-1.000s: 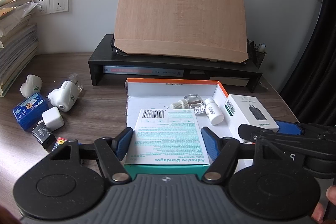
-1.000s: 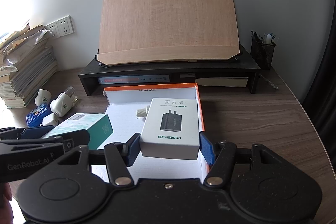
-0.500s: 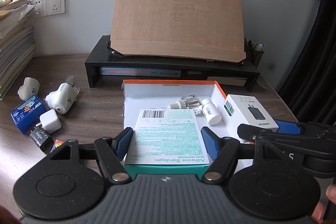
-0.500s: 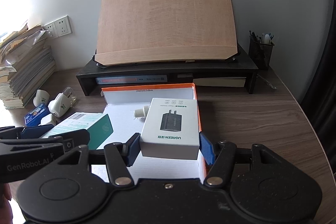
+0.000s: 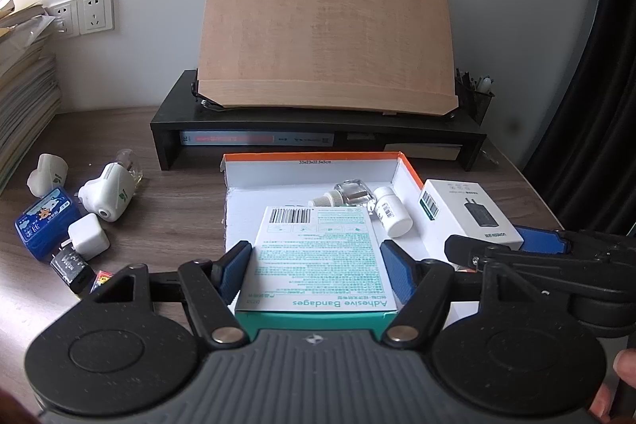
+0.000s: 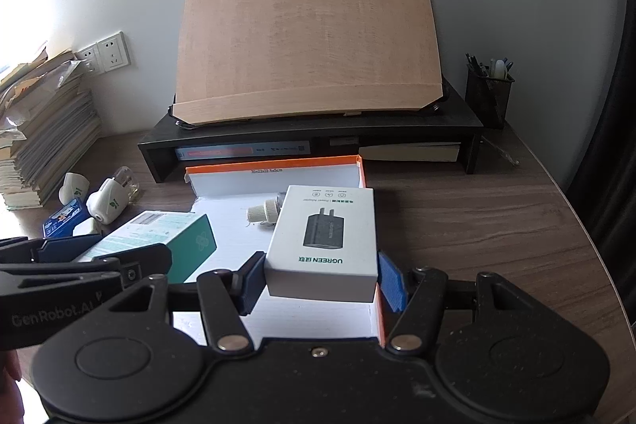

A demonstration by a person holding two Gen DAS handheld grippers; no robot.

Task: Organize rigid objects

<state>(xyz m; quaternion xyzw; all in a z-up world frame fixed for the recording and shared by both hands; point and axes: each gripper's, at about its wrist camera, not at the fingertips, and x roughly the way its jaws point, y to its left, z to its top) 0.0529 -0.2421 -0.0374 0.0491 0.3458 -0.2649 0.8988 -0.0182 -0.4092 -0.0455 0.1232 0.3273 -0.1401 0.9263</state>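
1. Far left of desk (image 5: 167, 209): loose small items lie outside the tray: two white plug-in units (image 5: 107, 195), a blue tin (image 5: 47, 221), a white charger cube (image 5: 88, 236) and a dark adapter (image 5: 71, 267). Judged not yet sorted.
2. Left gripper (image 5: 316, 265): blue pads press both long sides of the teal adhesive bandage box (image 5: 318, 257), so it is clamped. Box is carried flat, label up, over the near left part of the tray; likely held level so it can be set down flat.
3. Centre: white, orange-edged shallow tray (image 5: 310, 167) sits in front of the black monitor riser (image 5: 318, 130). Already inside, toward the back: a clear glass bottle (image 5: 353, 191) and a white pill bottle (image 5: 393, 215), lying down.
4. Right gripper (image 6: 320, 279): pads clamp the sides of the white charger box (image 6: 326, 237), print up. It hangs over the tray's right edge, just beside the bandage box, probably to lie side by side.
5. Risk, judged: charger box overlaps the orange rim; releasing here could leave it tilted.
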